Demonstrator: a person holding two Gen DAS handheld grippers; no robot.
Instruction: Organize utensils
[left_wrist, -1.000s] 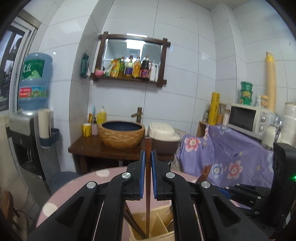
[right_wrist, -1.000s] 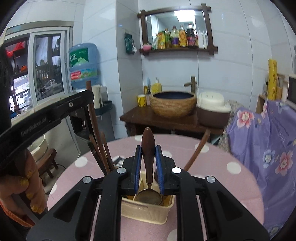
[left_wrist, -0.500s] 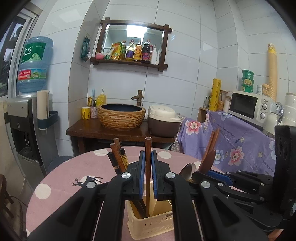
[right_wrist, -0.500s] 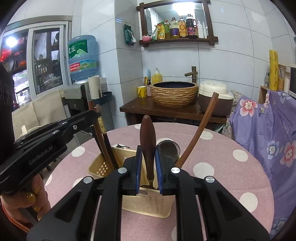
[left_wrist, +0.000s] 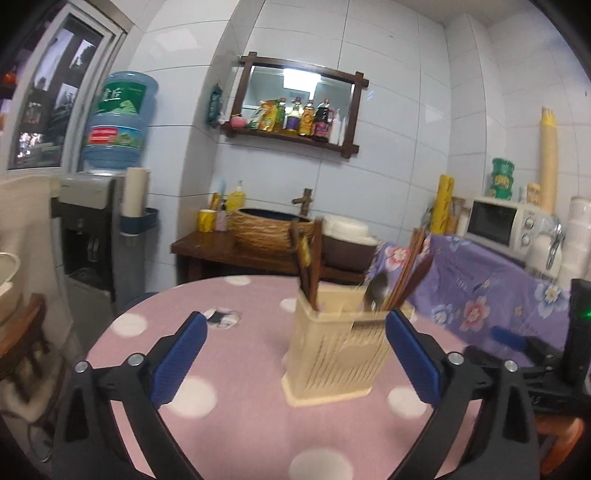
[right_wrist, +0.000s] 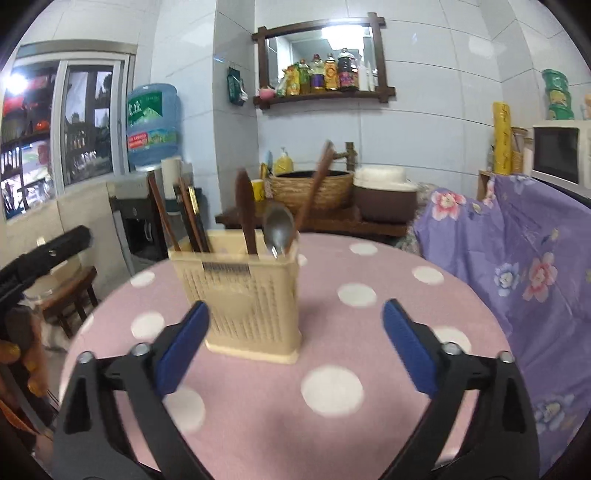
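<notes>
A cream plastic utensil holder (left_wrist: 338, 354) (right_wrist: 242, 295) stands on the pink polka-dot table (left_wrist: 236, 424) (right_wrist: 369, 406). It holds dark wooden chopsticks (left_wrist: 310, 266) (right_wrist: 192, 221), a metal spoon (left_wrist: 375, 290) (right_wrist: 279, 230) and a wooden-handled utensil (right_wrist: 245, 214). My left gripper (left_wrist: 295, 354) is open and empty, pulled back in front of the holder. My right gripper (right_wrist: 295, 339) is open and empty, also back from the holder. The right gripper's body (left_wrist: 535, 365) shows at the right edge of the left wrist view.
A purple floral cloth (right_wrist: 517, 258) covers furniture to the right of the table. Behind stand a dark wooden counter with a woven basin (left_wrist: 269, 230), a water dispenser (left_wrist: 96, 221) and a microwave (left_wrist: 498, 221). A wooden stool (right_wrist: 70, 291) stands left of the table.
Both grippers have opened and let go of their utensils, which now stand in the holder. Both have drawn back from the holder.
</notes>
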